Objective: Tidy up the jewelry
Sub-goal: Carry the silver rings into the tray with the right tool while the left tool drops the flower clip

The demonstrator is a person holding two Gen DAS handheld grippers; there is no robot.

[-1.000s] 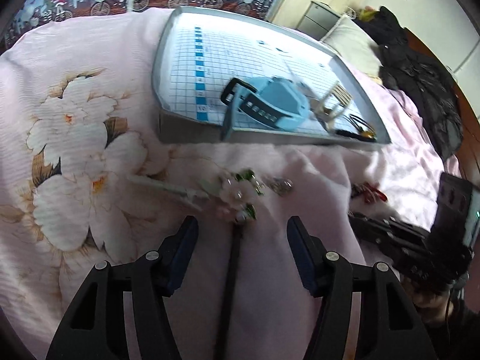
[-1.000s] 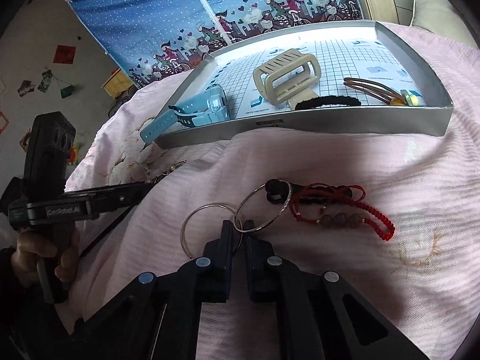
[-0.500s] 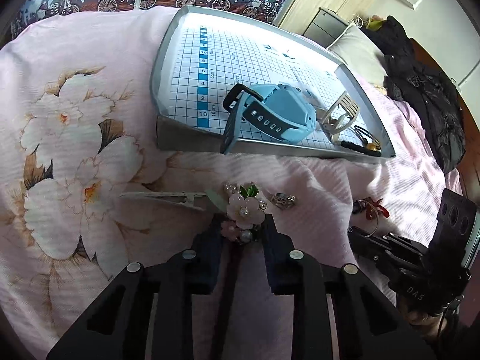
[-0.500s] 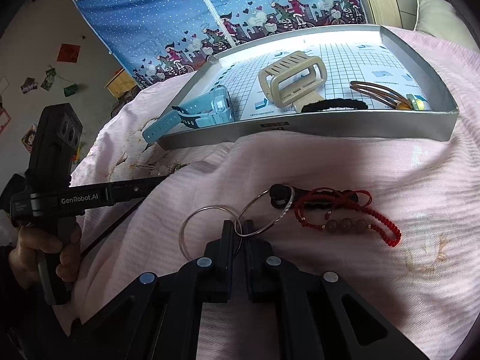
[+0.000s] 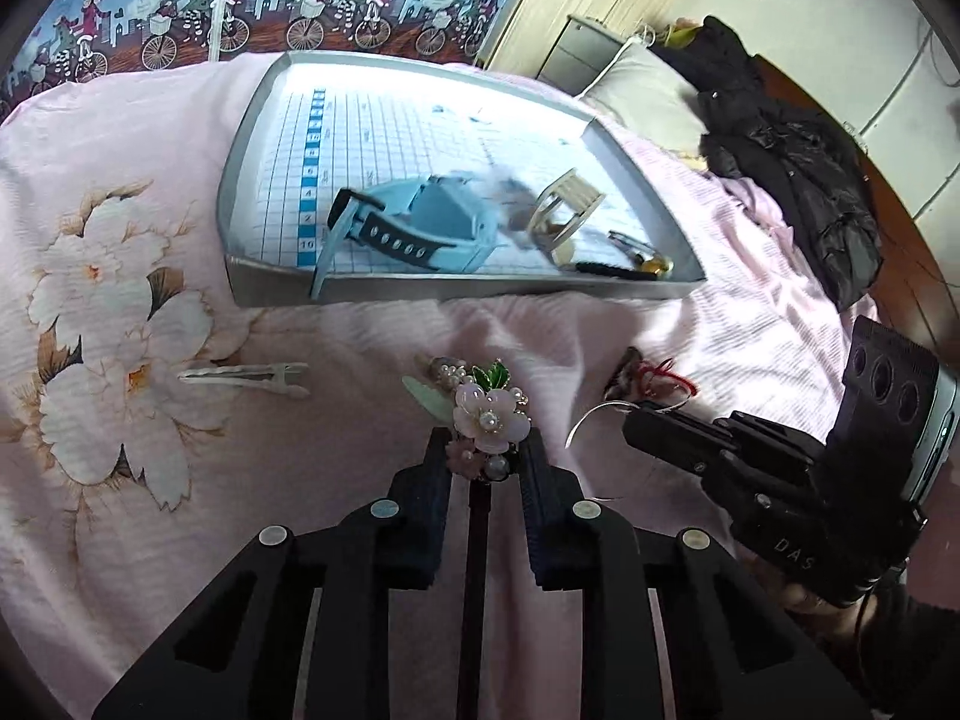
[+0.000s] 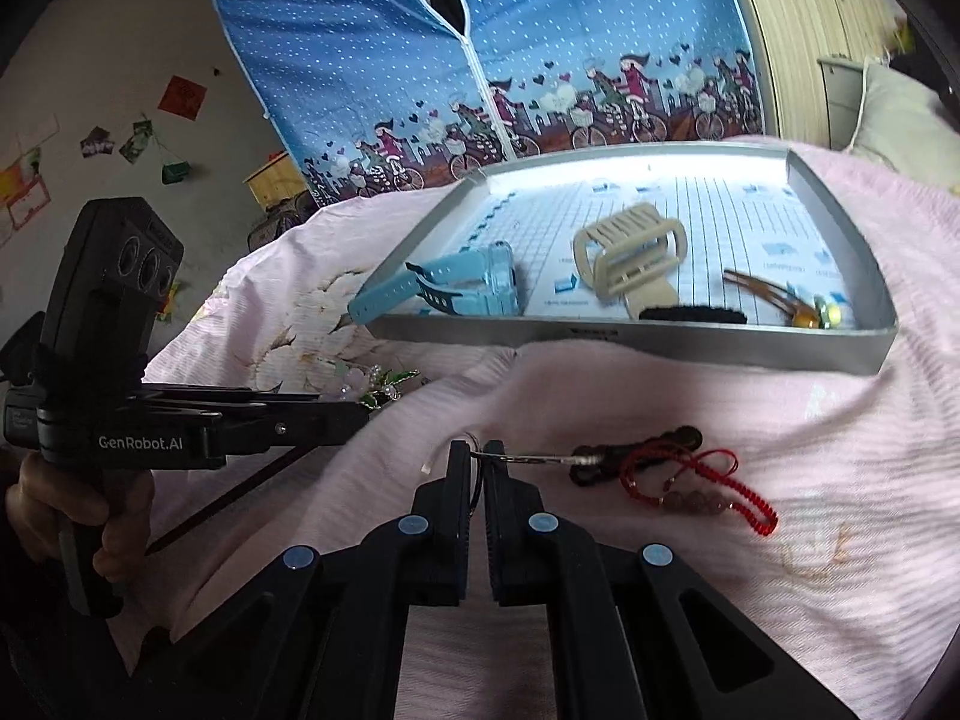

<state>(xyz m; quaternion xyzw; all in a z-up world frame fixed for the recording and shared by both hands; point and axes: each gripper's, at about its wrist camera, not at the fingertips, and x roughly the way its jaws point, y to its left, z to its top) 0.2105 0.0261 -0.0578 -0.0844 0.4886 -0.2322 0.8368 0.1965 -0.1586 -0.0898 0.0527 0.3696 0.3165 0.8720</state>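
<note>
Left wrist view: left gripper (image 5: pixel 485 453) jaws clamp a pink pearl-centred flower hairpin (image 5: pixel 487 420); right gripper (image 6: pixel 477 465) jaws pinch silver rings (image 6: pixel 528 457) trailing a red bracelet (image 6: pixel 702 489) ahead.

The left gripper (image 5: pixel 485 450) was clamped on a pink flower hairpin (image 5: pixel 489 420) with pearls and green leaves, held just above the pink bedspread (image 5: pixel 150 120). A silver hair clip (image 5: pixel 246 375) lay on the bed's printed flowers. Farther in sat a grey tray (image 5: pixel 420 291) holding a blue watch (image 5: pixel 420 228), its strap hanging over the near wall, a beige claw clip (image 5: pixel 567 207), and small pieces at the tray's near right corner. The right gripper (image 5: pixel 636 417) pinched a metal ring (image 5: pixel 591 417) beside a red cord bracelet (image 5: pixel 666 373).
</note>
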